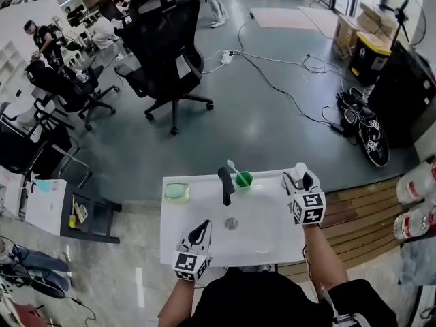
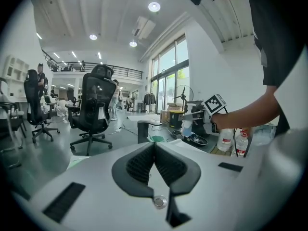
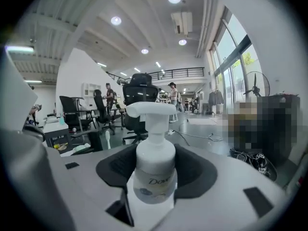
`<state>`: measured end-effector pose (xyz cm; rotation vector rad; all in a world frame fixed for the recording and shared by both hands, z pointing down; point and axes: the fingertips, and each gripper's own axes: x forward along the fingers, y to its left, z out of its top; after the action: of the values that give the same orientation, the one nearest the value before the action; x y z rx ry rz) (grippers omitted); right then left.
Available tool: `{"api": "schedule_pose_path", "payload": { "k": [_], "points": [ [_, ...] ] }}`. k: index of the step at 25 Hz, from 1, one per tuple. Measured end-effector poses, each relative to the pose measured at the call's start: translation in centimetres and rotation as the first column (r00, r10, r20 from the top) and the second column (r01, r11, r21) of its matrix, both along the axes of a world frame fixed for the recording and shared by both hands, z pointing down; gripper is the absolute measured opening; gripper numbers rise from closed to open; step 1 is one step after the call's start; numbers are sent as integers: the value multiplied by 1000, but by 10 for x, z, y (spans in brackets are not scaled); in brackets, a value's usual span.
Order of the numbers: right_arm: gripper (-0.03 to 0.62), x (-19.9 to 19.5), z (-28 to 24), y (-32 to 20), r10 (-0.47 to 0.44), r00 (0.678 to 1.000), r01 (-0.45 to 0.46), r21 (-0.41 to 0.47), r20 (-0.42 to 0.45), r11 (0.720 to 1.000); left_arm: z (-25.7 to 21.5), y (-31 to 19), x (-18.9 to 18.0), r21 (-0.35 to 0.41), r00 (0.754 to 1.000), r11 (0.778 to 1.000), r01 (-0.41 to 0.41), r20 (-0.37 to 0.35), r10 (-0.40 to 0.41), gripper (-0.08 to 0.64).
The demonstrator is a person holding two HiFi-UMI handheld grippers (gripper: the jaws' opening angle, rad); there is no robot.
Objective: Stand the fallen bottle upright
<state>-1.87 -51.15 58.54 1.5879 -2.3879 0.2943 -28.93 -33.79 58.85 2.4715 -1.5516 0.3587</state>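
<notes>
A white pump bottle (image 3: 155, 162) stands upright between the jaws of my right gripper (image 3: 155, 150), which is shut on its body, with the pump head above the pads. In the head view the bottle (image 1: 298, 172) and right gripper (image 1: 300, 180) are over the right rear corner of the white sink (image 1: 184, 244). The left gripper view shows the same bottle (image 2: 187, 125) in the distance. My left gripper (image 1: 199, 231) sits at the sink's front left. Its jaws (image 2: 154, 146) are shut together with nothing in them.
On the sink's back edge are a dark faucet (image 1: 225, 184), a green cup with a toothbrush (image 1: 243, 178) and a soap dish (image 1: 176, 191). Large plastic bottles (image 1: 415, 182) lie to the right. Behind the sink are a black office chair (image 1: 167, 53) and floor cables (image 1: 286, 94).
</notes>
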Motion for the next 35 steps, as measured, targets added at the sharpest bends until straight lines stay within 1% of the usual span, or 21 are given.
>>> {"api": "schedule_pose_path", "payload": {
  "k": [5,11,17,22,28,31,32,35],
  "points": [
    [253,-2,15,-7,12,1000,-12,12,9,1000,6,4,0,-17,1000,1000,2,1,-2,17],
    [253,-5,43,-14,25,998,-26,-21,-50,999,6,3,-2,-22,1000,1000,12,1,-12,17],
    [253,-7,65,-15,11,996,-15,-43,-87,999,4,-3,-7,-12,1000,1000,21,6,-20,17],
    [255,-8,82,-14,-10,993,3,-62,-116,998,7,-7,-8,-23,1000,1000,20,6,-20,17],
    [259,-11,87,-15,-28,992,23,-38,-126,999,13,-11,-7,-35,1000,999,13,-2,-13,17],
    [265,-10,89,-14,-14,990,11,-24,-137,1000,12,-13,-4,-34,1000,999,9,-6,-9,17],
    [273,-10,90,-13,-11,990,8,-25,-140,1000,10,-14,-4,-31,1000,1000,7,-7,-7,17],
    [411,-11,96,-12,-16,993,11,-44,-116,999,5,-18,-3,-15,1000,1000,3,-10,-3,17]
  ]
}}
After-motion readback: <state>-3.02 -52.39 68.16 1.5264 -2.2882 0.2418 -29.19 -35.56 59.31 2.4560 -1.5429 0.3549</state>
